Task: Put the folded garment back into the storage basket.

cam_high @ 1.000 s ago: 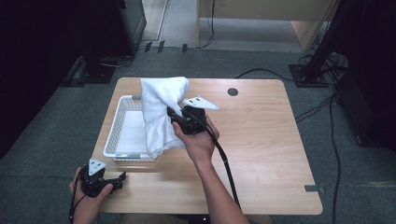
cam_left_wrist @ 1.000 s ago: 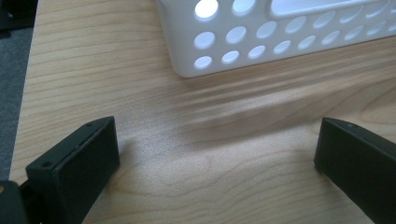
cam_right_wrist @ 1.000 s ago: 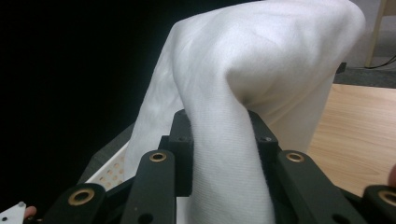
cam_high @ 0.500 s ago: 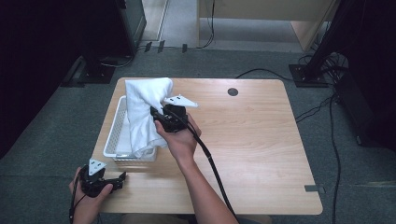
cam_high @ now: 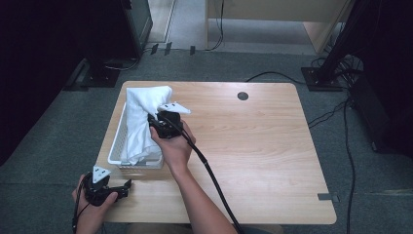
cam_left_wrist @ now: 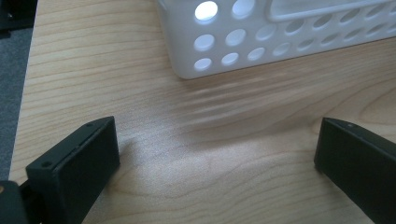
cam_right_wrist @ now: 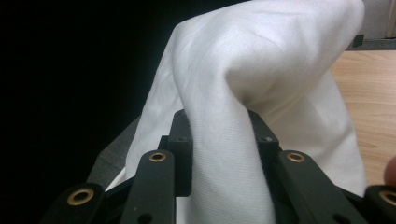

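Note:
A white cloth (cam_high: 141,122) hangs over and into the white perforated basket (cam_high: 113,155) at the table's left side. My right gripper (cam_high: 152,121) is shut on a fold of the white cloth (cam_right_wrist: 261,84), whose fabric drapes between and over the black jaws in the right gripper view. My left gripper (cam_high: 127,187) rests near the table's front left corner, below the basket, with its jaws wide apart and only bare wood between them; the left gripper view shows the left gripper (cam_left_wrist: 217,154) just short of the basket's near wall (cam_left_wrist: 280,37).
The wooden table (cam_high: 258,146) stretches to the right of the basket, with a round cable hole (cam_high: 242,96) near its far edge. A black cable (cam_high: 214,180) trails from the right gripper along the forearm. Dark equipment and floor cables surround the table.
The right gripper has carried the cloth leftward and lower, from over the table beside the basket to above the basket. The left gripper has stayed where it was.

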Motion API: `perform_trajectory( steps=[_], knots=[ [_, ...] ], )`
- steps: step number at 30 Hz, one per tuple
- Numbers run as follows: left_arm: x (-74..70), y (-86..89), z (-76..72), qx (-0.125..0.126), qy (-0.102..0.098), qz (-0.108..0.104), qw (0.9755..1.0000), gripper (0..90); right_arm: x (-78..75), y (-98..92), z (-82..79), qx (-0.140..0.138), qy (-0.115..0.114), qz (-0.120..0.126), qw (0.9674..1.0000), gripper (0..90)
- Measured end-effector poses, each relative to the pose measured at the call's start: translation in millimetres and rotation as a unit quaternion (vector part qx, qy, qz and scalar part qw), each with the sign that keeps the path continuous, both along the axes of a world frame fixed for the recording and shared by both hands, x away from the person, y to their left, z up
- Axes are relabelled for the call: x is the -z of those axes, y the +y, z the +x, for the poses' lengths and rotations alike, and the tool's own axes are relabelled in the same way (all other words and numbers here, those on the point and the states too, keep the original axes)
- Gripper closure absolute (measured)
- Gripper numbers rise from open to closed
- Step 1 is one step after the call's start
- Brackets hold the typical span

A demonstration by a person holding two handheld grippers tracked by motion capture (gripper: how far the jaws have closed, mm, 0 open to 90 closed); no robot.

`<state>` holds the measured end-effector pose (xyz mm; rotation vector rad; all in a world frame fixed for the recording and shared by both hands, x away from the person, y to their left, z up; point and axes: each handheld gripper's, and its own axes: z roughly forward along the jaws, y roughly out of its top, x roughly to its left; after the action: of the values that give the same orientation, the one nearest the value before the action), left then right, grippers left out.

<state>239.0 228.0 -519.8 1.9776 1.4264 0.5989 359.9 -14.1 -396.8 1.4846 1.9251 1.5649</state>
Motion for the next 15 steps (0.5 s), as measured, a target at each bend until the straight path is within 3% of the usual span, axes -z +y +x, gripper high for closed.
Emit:
perform_trajectory(
  steps=[15],
  knots=[
    [0.0,0.0,-0.1,0.0,0.0,0.0,1.0,0.0,26.6,33.5,9.2,0.046,0.024,-0.051,0.9974,69.3]
  ],
)
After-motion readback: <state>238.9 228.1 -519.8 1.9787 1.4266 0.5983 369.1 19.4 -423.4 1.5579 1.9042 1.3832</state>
